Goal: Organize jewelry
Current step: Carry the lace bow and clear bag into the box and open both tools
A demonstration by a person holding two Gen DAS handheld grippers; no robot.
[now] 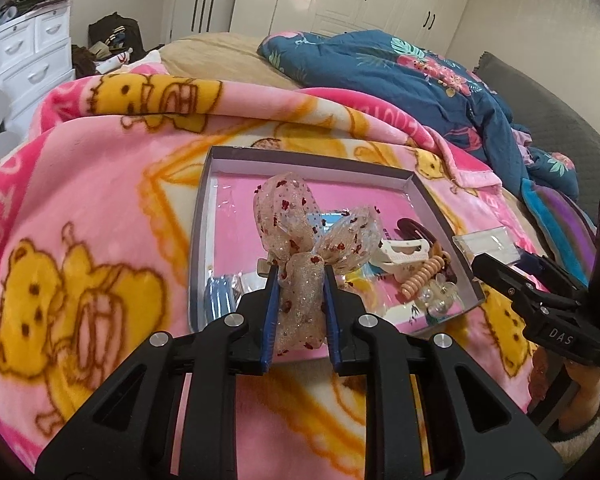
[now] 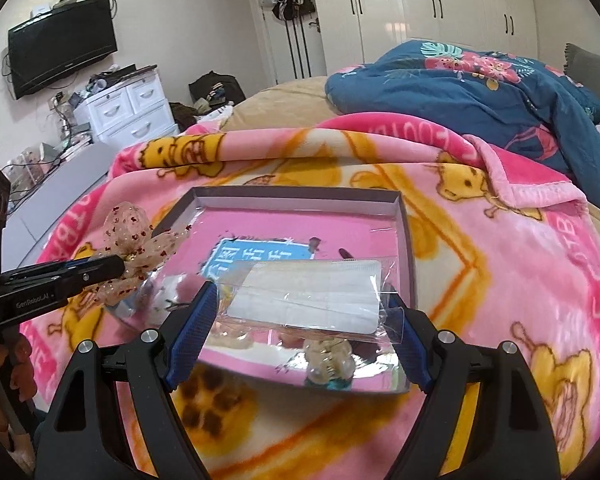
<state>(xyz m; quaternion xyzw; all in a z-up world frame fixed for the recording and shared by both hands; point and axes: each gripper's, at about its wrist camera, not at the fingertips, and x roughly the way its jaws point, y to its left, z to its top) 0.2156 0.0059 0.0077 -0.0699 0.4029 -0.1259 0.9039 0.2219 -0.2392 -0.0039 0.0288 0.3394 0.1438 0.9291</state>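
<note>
Bow [image 1: 300, 248] sits clamped in left hand-held gripper [image 1: 301, 276] above tray [image 1: 204, 216].

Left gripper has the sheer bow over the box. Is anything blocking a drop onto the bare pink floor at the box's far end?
Nothing visible does. The left gripper holds the bow above the box. The hair clips crowd its near right corner, and the right gripper holds a clear packet over the near side.

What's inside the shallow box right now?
In the box: white hair claw, peach coil tie, brown clip, clear bead piece. The bow held by the left gripper hides the middle.
</note>
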